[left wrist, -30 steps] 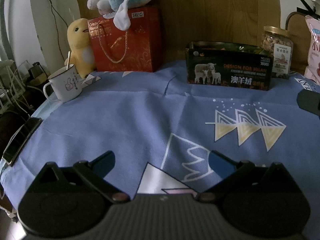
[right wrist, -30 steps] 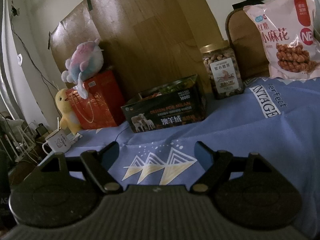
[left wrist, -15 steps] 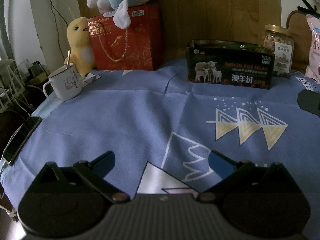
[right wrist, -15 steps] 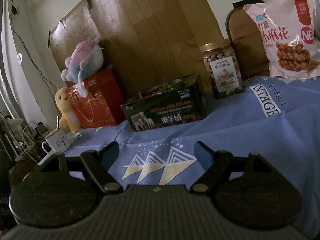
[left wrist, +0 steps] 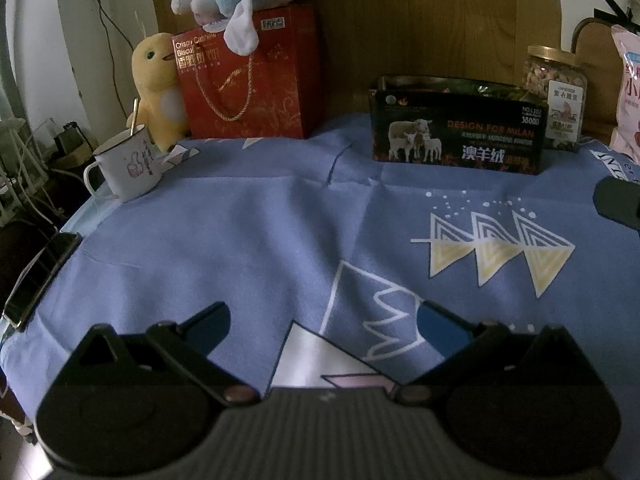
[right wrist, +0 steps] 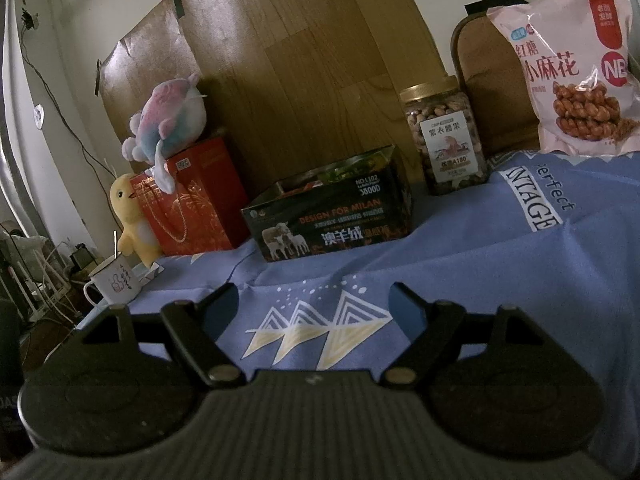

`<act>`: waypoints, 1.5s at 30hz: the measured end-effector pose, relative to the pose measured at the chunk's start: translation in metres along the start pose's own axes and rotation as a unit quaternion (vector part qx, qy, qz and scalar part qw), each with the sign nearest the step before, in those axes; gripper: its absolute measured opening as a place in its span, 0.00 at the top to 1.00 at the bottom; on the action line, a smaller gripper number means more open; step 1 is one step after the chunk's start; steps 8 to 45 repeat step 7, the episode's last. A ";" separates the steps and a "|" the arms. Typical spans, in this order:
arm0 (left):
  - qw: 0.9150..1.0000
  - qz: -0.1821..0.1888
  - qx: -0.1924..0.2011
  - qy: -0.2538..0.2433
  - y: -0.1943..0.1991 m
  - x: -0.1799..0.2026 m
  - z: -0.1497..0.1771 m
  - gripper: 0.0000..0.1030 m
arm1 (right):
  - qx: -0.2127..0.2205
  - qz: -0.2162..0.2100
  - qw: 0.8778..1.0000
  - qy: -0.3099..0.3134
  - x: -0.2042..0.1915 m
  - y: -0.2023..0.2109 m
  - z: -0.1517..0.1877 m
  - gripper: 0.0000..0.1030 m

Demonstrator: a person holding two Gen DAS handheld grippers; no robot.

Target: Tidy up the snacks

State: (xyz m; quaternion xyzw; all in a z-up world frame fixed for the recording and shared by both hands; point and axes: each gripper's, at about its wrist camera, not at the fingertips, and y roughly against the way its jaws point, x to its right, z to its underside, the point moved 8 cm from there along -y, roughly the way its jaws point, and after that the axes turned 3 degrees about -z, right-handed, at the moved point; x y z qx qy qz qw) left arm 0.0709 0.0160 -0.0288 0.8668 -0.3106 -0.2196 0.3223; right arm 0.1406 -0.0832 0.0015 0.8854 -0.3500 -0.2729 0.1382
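Left wrist view: the left claw (left wrist: 324, 322) is hovering low over the blue patterned cloth (left wrist: 248, 240) covering the tabletop, its fingers spread wide and gripping nothing; the dark sheep-printed box (left wrist: 458, 134) is standing at the far edge with snack packets showing inside it; a nut jar (left wrist: 556, 96) is sitting just behind its right end, and a pink snack bag (left wrist: 628, 96) is leaning at the far right; a red gift bag (left wrist: 250, 80), a yellow plush duck (left wrist: 158, 88) and a white mug (left wrist: 126, 168) are lining the far left

Right wrist view: the right claw (right wrist: 314, 306) is likewise gaping wide and carrying nothing, pointing toward the box (right wrist: 332, 216); the jar (right wrist: 444, 136) is standing to the right of the box; the snack bag (right wrist: 572, 68) is propped upright well to the right, beyond the jar; a pastel plush toy (right wrist: 170, 124) is resting on top of the gift bag (right wrist: 192, 204)
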 end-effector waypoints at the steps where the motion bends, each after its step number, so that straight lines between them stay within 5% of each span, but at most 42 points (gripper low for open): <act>1: 1.000 0.000 0.001 0.000 0.000 0.000 0.000 0.00 | 0.000 0.000 1.000 0.000 0.000 0.000 0.000 0.18; 45: 1.000 0.007 0.012 -0.004 0.004 0.002 -0.002 0.00 | 0.000 0.001 1.000 0.001 0.000 0.000 0.000 0.18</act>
